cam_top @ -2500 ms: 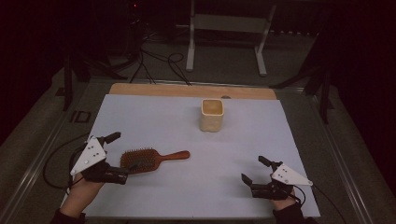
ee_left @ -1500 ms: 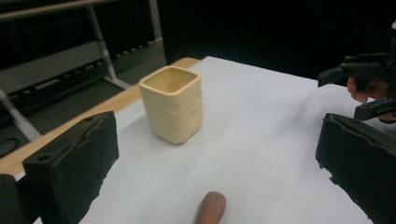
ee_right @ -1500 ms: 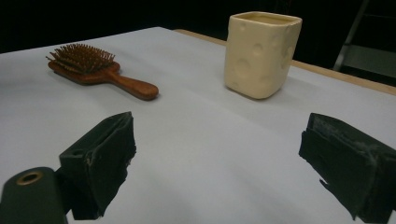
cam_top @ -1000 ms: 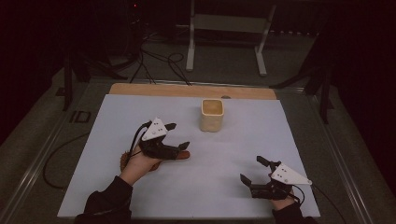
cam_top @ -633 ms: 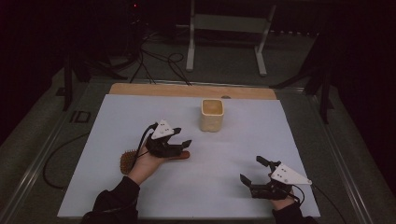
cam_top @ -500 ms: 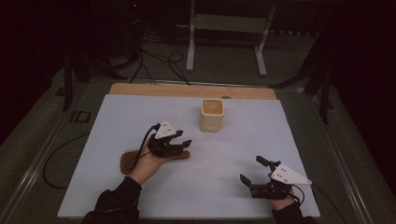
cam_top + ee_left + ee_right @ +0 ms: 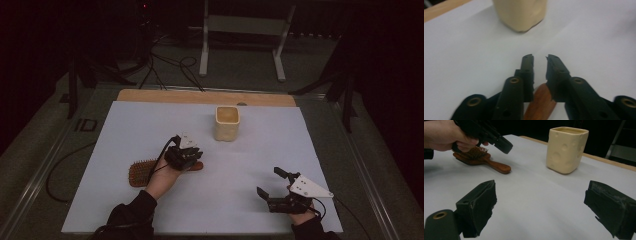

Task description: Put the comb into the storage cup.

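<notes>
The wooden hairbrush [image 7: 150, 171] lies flat on the white surface [image 7: 260, 150], down and to the left of the cream cup [image 7: 227, 123] in the high view, its handle end turned toward the cup's side. The left gripper [image 7: 186, 156] hangs over that handle, its fingers [image 7: 527, 72] drawn close with a narrow slit between them and the brown handle tip beneath that slit; whether they touch the wood I cannot tell. The right gripper [image 7: 272, 187] rests well apart from the cup, toward the near right of the surface, its fingers [image 7: 477, 206] spread wide around nothing.
</notes>
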A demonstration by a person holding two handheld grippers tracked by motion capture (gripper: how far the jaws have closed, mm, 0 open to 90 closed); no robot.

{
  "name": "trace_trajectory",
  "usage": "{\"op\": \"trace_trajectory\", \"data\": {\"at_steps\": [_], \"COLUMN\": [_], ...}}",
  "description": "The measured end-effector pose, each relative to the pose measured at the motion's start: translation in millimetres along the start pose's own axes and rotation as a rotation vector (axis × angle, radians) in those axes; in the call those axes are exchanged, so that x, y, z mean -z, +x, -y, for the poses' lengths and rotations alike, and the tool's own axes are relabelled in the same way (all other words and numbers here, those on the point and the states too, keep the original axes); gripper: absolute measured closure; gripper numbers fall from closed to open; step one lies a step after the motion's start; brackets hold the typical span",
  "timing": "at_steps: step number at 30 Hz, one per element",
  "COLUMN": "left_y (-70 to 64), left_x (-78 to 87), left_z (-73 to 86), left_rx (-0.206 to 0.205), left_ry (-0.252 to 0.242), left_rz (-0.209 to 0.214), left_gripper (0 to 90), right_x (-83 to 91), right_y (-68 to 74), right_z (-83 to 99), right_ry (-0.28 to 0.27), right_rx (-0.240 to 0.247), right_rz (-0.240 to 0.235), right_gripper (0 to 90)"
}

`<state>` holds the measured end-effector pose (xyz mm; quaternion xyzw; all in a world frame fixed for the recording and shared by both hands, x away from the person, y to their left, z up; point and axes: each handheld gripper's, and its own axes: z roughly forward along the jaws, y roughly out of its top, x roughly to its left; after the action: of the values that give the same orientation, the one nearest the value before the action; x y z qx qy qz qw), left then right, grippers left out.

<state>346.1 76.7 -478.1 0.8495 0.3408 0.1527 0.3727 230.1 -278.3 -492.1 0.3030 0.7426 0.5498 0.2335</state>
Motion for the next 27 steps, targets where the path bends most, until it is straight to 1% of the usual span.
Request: {"op": "trace_trajectory", "data": {"at_steps": [1,2,3,4,5,6,7,8,9,10,11,12,14,15,16,18,19,20,22,24,25,26,27], "left_y": [-0.2,0.0,0.0,-0.6,-0.2,-0.2,-0.2,-0.5,-0.5,-0.7,-0.7,-0.3,-1.1,-1.1,-1.5,-2.1,-1.8,-2.0,-1.6,-2.2,-2.0,-1.3,-1.3], "left_x": [-1.3,-2.6,-2.6,-5.4,-6.7,-6.7,-9.2,-10.9,-10.9,-14.0,-14.0,-17.3,-20.7,-22.4,-24.1,-25.3,-27.8,-29.1,-30.0,-32.4,-33.9,-35.7,-37.7], "left_z": [-0.2,-0.6,-0.6,-1.4,-1.9,-1.9,-2.5,-2.8,-2.8,-3.1,-3.1,-3.6,-4.4,-4.6,-4.6,-4.8,-5.2,-5.5,-5.9,-7.2,-7.4,-7.3,-7.0], "left_rx": [0.010,0.017,0.017,0.029,0.033,0.033,0.042,0.042,0.042,0.059,0.059,0.076,0.075,0.082,0.085,0.082,0.084,0.084,0.086,0.077,0.076,0.083,0.075], "left_ry": [0.012,0.026,0.026,0.049,0.065,0.065,0.088,0.100,0.100,0.122,0.122,0.143,0.163,0.175,0.183,0.191,0.210,0.216,0.224,0.241,0.244,0.253,0.269], "left_rz": [-0.014,-0.016,-0.016,-0.034,-0.036,-0.036,-0.040,-0.046,-0.046,-0.052,-0.052,-0.055,-0.077,-0.070,-0.072,-0.077,-0.075,-0.084,-0.086,-0.107,-0.100,-0.078,-0.075], "left_gripper": [79.4,81.3,82.6,83.8,85.6,85.8,87.0,87.6,87.7,89.5,89.8,90.0,90.0,90.0,90.0,90.0,90.0,90.0,90.0,90.0,90.0,90.0,90.0], "right_x": [0.0,0.1,0.1,0.1,0.0,-0.1,0.1,0.2,0.2,0.2,0.2,0.1,0.1,0.1,0.2,0.6,0.7,0.7,0.6,0.5,0.4,0.3,-0.1], "right_y": [0.0,0.1,0.1,0.4,0.1,0.0,0.1,0.4,0.4,0.2,0.2,-0.1,0.0,0.0,-0.1,0.2,0.1,-0.1,-0.3,0.0,-0.1,-0.2,-0.3], "right_z": [0.0,-0.2,-0.2,-0.3,-0.2,-0.2,-0.3,-0.5,-0.5,-0.5,-0.5,-0.3,-0.4,-0.5,-0.6,-0.8,-0.8,-0.7,-0.7,-0.9,-0.7,-0.7,-0.6], "right_ry": [0.000,0.000,0.000,0.000,0.000,-0.002,-0.001,-0.001,-0.001,-0.001,-0.001,-0.002,-0.001,0.000,-0.001,-0.002,-0.003,-0.002,-0.003,-0.003,-0.002,-0.001,-0.003], "right_rx": [0.000,0.004,0.004,0.005,0.004,0.001,0.002,0.003,0.003,0.006,0.006,-0.001,0.004,0.007,0.006,0.004,0.004,0.005,0.003,0.002,0.007,0.007,0.003], "right_rz": [0.000,0.001,0.001,0.000,0.000,-0.002,-0.003,-0.001,-0.001,-0.001,-0.001,-0.004,-0.002,-0.001,-0.003,-0.003,-0.005,-0.004,-0.004,-0.005,-0.004,-0.005,-0.005], "right_gripper": [9.4,9.4,9.4,9.4,9.4,9.4,9.4,9.4,9.4,9.4,9.4,9.4,9.4,9.4,9.4,9.4,9.4,9.4,9.4,9.4,9.4,9.4,9.4]}}
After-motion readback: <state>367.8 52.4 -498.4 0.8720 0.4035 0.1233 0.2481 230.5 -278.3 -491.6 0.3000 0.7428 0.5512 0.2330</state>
